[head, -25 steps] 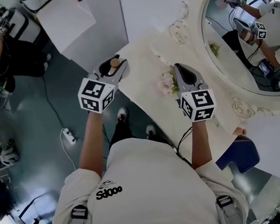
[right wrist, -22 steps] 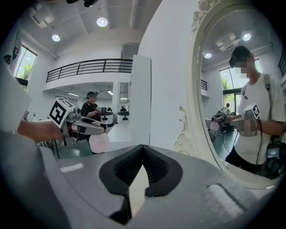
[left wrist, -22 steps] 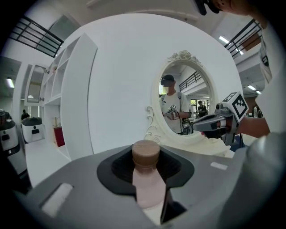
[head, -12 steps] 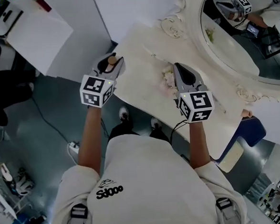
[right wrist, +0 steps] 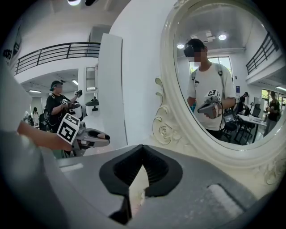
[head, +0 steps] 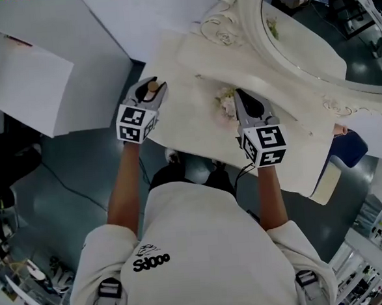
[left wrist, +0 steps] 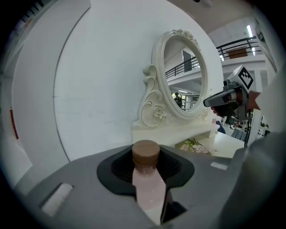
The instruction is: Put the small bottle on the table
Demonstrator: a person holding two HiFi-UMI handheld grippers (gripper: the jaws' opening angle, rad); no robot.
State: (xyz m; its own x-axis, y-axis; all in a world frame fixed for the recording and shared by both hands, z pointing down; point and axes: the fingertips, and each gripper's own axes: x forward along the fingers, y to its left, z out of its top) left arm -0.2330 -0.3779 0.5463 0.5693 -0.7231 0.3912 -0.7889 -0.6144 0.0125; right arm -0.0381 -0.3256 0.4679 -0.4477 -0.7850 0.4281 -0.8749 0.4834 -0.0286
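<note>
— What does the small bottle (left wrist: 147,181) look like?

— It has a pale pink body and a round brown cap, and it stands upright.

— Where does it sit against the jaws?

— The left gripper (head: 150,91) clamps it. The pads press on both sides of the body, and the cap rises clear above the jaws. The bottle is at the left edge of the dressing table (head: 187,93). No view shows whether its base touches the top.

— And the other gripper?

— The right gripper (head: 241,97) hangs over the middle of the dressing table. Its jaws are together and hold nothing.

— What else is there?

— A small bunch of pale flowers (head: 225,106) lies on the dressing table just beside the right gripper. An ornate oval mirror (head: 307,42) stands at the back of the dressing table. The top between the bottle and the flowers is bare.
</note>
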